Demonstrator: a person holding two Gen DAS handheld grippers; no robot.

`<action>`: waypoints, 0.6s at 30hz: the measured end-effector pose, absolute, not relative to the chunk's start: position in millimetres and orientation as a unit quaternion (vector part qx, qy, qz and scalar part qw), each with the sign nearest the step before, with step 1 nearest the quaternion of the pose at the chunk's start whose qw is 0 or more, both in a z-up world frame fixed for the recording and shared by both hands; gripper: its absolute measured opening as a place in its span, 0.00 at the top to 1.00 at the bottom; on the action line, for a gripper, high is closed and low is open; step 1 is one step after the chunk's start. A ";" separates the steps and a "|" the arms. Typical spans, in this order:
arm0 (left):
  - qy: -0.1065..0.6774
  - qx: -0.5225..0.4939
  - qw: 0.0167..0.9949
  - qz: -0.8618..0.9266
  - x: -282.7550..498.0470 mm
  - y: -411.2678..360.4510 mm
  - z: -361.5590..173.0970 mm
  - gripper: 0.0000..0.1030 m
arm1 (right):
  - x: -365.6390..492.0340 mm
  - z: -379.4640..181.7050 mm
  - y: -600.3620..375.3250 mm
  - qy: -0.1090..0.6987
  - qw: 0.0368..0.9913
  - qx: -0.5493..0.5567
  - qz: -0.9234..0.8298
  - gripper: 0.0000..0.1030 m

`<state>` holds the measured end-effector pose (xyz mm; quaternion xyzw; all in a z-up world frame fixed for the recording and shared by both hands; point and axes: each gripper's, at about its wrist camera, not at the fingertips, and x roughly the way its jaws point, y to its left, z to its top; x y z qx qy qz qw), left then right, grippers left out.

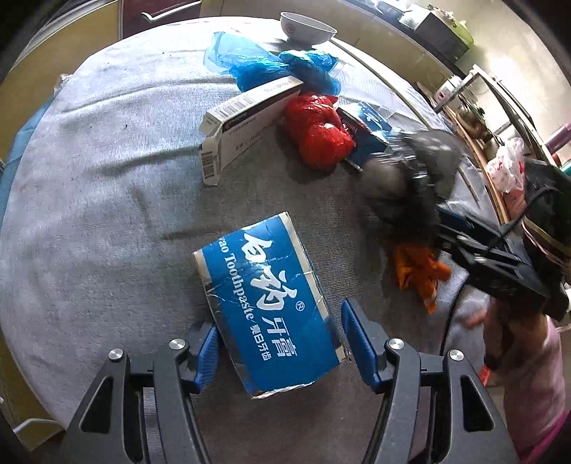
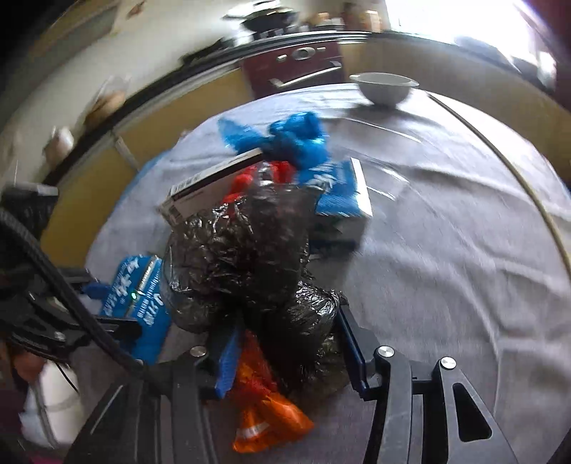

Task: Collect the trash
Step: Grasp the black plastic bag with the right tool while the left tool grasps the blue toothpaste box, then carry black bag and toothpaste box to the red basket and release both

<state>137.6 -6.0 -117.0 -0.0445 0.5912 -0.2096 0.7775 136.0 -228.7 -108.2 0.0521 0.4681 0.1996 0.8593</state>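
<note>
A blue toothpaste box (image 1: 267, 307) lies on the grey cloth between the fingers of my left gripper (image 1: 278, 346), whose jaws stand open around it; the right pad is apart from the box. My right gripper (image 2: 285, 342) is closed on a crumpled black plastic bag (image 2: 246, 260), seen blurred in the left wrist view (image 1: 410, 178). An orange wrapper (image 2: 264, 403) lies under the bag. Beyond are a white carton (image 1: 246, 121), a red bag (image 1: 317, 132), a blue bag (image 1: 278, 67) and another blue box (image 1: 364, 128).
A white bowl (image 1: 307, 28) stands at the table's far edge (image 1: 374, 60). Cabinets and a dark oven door (image 2: 296, 71) lie behind the table. A counter with a pink bag (image 1: 506, 167) runs along the right.
</note>
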 end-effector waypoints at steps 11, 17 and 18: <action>0.546 -0.042 0.805 -0.228 81.9 -23.8 -98.9 0.51 | 56.9 -92.2 -308.1 0.404 0.852 0.282 0.175 0.49; 0.532 -0.019 0.812 -0.241 59.8 -43.0 -90.7 0.55 | 5.4 -84.3 -322.5 0.372 0.857 0.316 0.163 0.49; 0.534 -0.016 0.812 -0.236 57.9 -44.4 -93.2 0.55 | -0.8 -84.4 -323.0 0.372 0.857 0.319 0.161 0.49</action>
